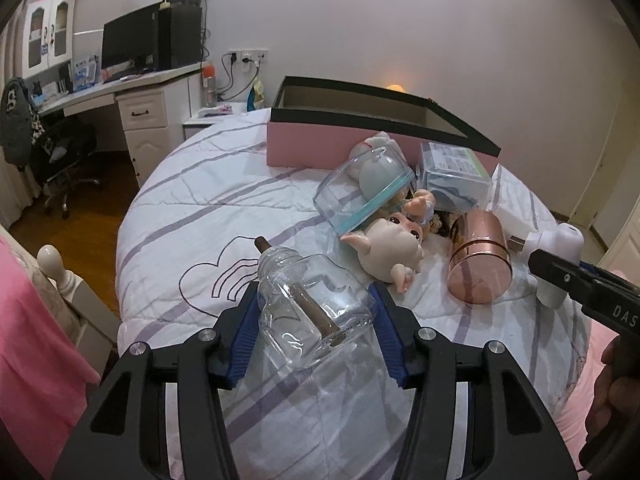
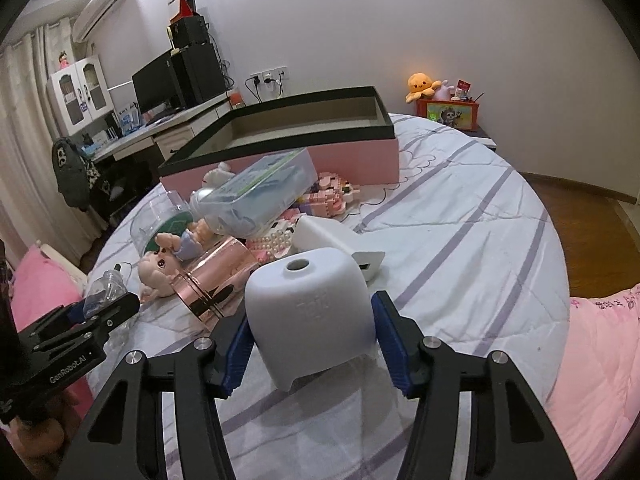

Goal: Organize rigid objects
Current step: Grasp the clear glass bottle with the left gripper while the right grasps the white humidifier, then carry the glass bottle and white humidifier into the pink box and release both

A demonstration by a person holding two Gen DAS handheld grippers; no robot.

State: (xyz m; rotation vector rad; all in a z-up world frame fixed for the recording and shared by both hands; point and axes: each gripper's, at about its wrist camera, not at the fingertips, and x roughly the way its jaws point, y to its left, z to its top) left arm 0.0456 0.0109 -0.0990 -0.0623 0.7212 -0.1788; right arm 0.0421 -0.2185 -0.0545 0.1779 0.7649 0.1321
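Observation:
My left gripper (image 1: 316, 312) is shut on a clear glass bottle (image 1: 312, 312) with a brown wick, held just above the bed. My right gripper (image 2: 312, 340) is shut on a white plastic dome-shaped device (image 2: 312, 312) with a hole on top; it also shows in the left wrist view (image 1: 560, 264). A pink box with a black rim (image 1: 376, 120) (image 2: 304, 132) stands open at the back of the bed. In front of it lies a pile: a rose-gold tin (image 1: 478, 258), a pig doll (image 1: 394, 242), a clear container (image 1: 364, 190), a clear plastic case (image 2: 264, 188).
The round bed (image 2: 460, 240) has a white quilt with purple stripes. A pink pillow (image 1: 32, 340) lies at the left, a pink blanket (image 2: 600, 360) at the right. A desk with a monitor (image 1: 128, 40) stands beyond. A white block (image 2: 332, 236) and pink toy bricks (image 2: 328, 196) lie near the pile.

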